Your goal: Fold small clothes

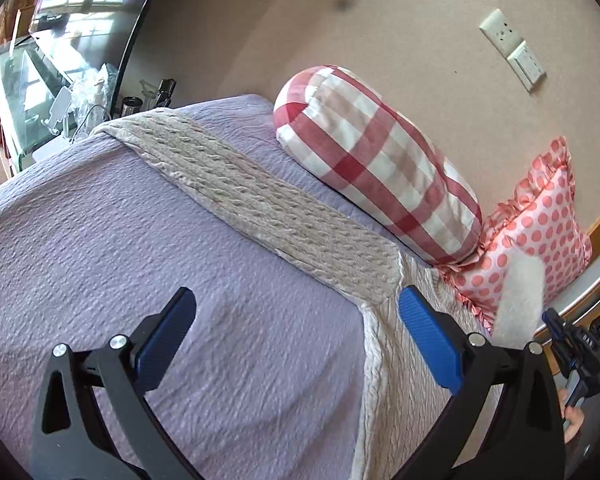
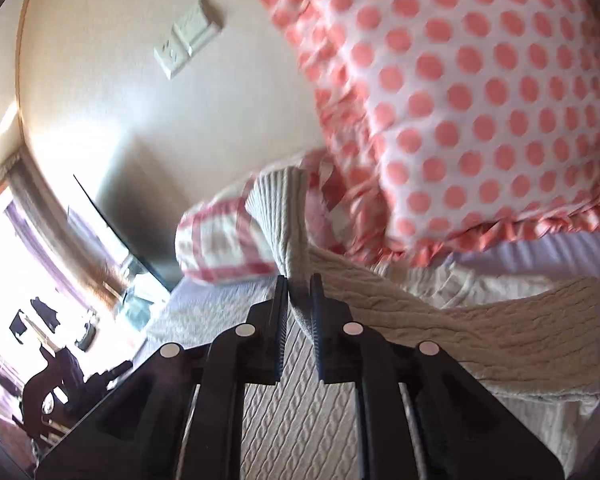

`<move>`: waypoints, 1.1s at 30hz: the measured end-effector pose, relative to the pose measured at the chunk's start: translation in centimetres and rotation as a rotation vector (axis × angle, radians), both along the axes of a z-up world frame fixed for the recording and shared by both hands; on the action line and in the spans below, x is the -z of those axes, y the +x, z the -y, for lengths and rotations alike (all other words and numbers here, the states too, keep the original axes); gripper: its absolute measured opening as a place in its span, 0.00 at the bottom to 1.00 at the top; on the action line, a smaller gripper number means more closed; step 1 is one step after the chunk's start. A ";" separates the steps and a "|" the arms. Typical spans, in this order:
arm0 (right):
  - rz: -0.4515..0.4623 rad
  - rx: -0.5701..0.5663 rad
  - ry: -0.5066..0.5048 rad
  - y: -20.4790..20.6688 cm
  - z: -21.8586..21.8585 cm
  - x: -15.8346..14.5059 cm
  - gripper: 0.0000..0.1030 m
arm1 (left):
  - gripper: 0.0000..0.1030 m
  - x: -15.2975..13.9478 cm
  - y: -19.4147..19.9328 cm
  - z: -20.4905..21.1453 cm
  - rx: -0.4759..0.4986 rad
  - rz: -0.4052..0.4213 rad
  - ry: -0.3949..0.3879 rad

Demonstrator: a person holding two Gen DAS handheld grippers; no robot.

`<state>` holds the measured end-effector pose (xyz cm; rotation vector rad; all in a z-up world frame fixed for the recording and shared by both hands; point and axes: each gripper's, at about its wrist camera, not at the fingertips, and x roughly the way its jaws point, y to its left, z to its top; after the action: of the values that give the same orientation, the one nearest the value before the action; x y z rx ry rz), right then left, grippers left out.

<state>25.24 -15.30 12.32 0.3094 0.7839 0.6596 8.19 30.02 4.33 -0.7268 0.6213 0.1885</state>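
A cream cable-knit sweater [image 1: 396,368] lies on the lavender bedspread [image 1: 140,248], one long sleeve [image 1: 260,208] stretched out toward the far left. My left gripper [image 1: 296,320] is open and empty, hovering above the bedspread just left of the sweater body. My right gripper [image 2: 299,300] is shut on a lifted fold of the sweater [image 2: 284,216], which rises between the fingers; the rest of the knit [image 2: 460,320] spreads beneath. The right gripper [image 1: 572,344] also shows at the right edge of the left wrist view, a white fuzzy piece [image 1: 520,296] beside it.
A red-and-white checked bolster [image 1: 380,160] and a pink polka-dot ruffled pillow [image 1: 540,232] lie along the wall; the pillow [image 2: 460,100] looms close above my right gripper. Wall sockets [image 1: 512,48], a dark screen [image 1: 92,12] and a cluttered glass desk [image 1: 40,96] stand beyond the bed.
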 end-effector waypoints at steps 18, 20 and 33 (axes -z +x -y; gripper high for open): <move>0.110 0.259 -0.014 -6.6 11.9 1.4 0.75 | 0.44 4.6 5.1 -16.4 -0.265 -0.074 -0.351; 0.097 0.257 0.003 -6.8 12.3 2.0 0.75 | 0.18 5.3 5.1 -17.6 -0.313 -0.103 -0.356; 0.144 0.311 0.050 -7.4 15.7 1.7 0.78 | 0.06 -13.3 11.8 12.6 0.381 0.085 0.423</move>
<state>17.85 -30.99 10.60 0.4150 0.5669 0.4031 20.01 17.42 17.66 -0.1997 0.6019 -0.0646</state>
